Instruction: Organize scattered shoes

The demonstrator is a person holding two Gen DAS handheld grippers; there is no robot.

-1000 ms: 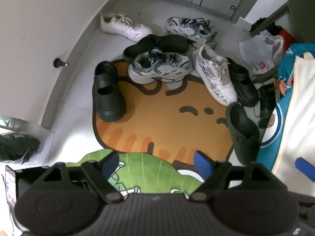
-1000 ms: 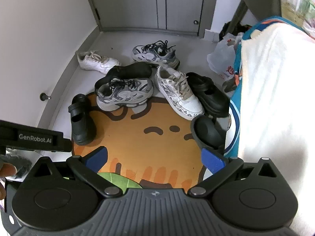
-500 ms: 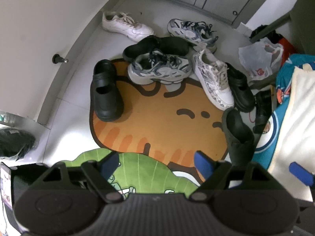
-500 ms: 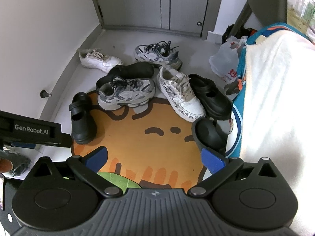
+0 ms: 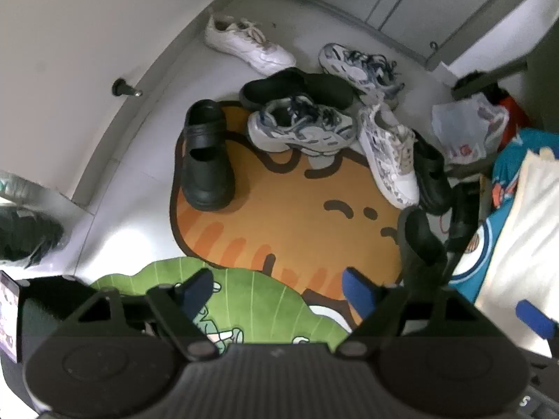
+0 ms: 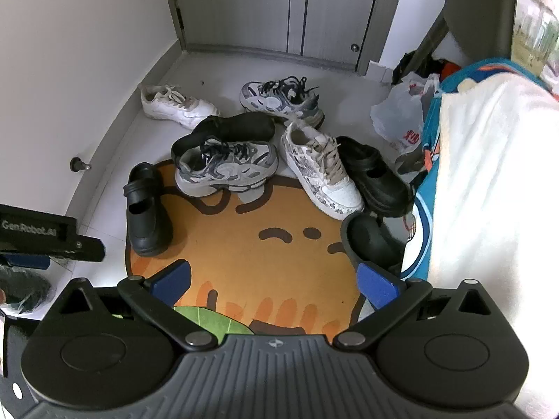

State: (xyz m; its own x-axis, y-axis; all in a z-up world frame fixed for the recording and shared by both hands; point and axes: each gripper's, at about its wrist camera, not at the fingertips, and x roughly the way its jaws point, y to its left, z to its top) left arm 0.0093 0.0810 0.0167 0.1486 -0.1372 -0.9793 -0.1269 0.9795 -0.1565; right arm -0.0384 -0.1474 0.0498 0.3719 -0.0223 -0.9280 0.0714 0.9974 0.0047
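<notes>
Lying well beyond both grippers' empty fingers, left closing, right wide: scattered shoes [image 6: 223, 171].

- A home entryway: worn shoes [image 6: 223, 171] lie loose on a pale tiled floor [image 6: 209, 70], clustered at the far edge of the cartoon doormat [image 6: 265, 258]
- The doormat, orange with a drawn face and a green leaf end, is a household item
- Beyond the doormat stand grey cupboard doors [image 6: 297, 10] with a small knob
- Left of the doormat, a doorstop [image 6: 78, 166] sits at the wall's skirting
- Right of the doormat, a plastic shopping bag [image 6: 401, 115] slumps on the floor
</notes>
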